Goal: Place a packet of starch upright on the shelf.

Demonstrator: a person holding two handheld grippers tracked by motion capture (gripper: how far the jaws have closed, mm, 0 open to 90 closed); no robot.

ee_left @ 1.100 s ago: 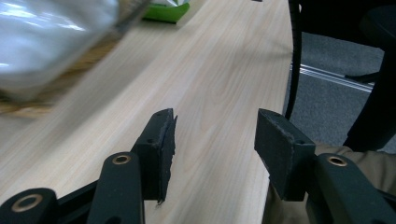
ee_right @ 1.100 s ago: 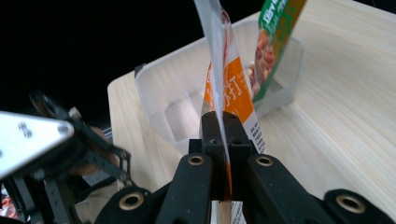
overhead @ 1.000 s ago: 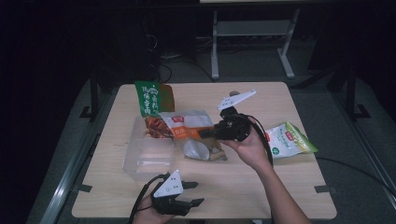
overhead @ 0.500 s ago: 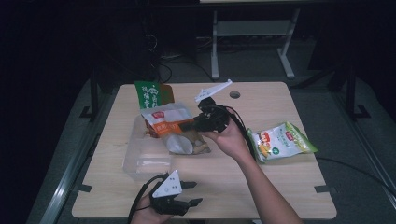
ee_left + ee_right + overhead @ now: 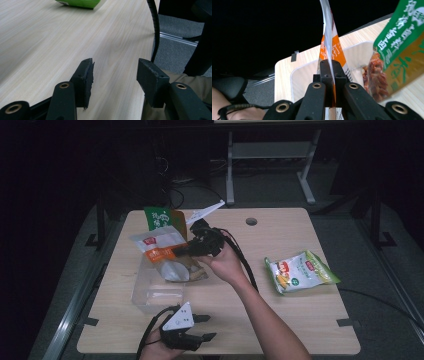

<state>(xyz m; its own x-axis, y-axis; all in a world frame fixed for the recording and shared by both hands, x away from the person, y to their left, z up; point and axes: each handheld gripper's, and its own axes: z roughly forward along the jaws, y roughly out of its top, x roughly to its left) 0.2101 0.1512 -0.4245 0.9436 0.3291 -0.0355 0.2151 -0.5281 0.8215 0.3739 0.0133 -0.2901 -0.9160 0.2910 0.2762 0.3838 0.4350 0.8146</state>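
- Nearest, at the 6 o'clock edge of the desk [image 5: 310, 320], the left claw [image 5: 205, 327] rests low in the person's left hand [image 5: 155, 351], its jaws apart with nothing between them and pointing toward 3 o'clock.
- In the left gripper view the two black jaws stand wide over bare wood, with a black cable [image 5: 155, 27] hanging past the desk's edge and a scrap of green packet at the far top.
- Just beyond the left claw, toward 11 o'clock from it, sits a clear plastic tub [image 5: 152, 292], open at the top.
- Above the tub's far half hangs the orange-and-white snack bag [image 5: 162, 252], lifted off the desk and tilted, its see-through lower part showing pale pieces.
- The right claw [image 5: 181, 251] is clamped on that bag's edge; the right hand [image 5: 225, 265] holds the gripper from the 3 o'clock side, with the forearm running down to 5 o'clock.
- In the right gripper view the jaws press together on the thin bag [image 5: 329, 50], which stands edge-on above the tub [image 5: 299, 82].
- At 3 o'clock, well apart from the hand, a green-and-white packet [image 5: 300, 271] lies flat.
- Farthest, at 11 o'clock behind the held bag, a green-and-brown pouch [image 5: 165, 220] stands near the desk's back edge.
- A round cable hole [image 5: 251, 221] lies at 12 o'clock.
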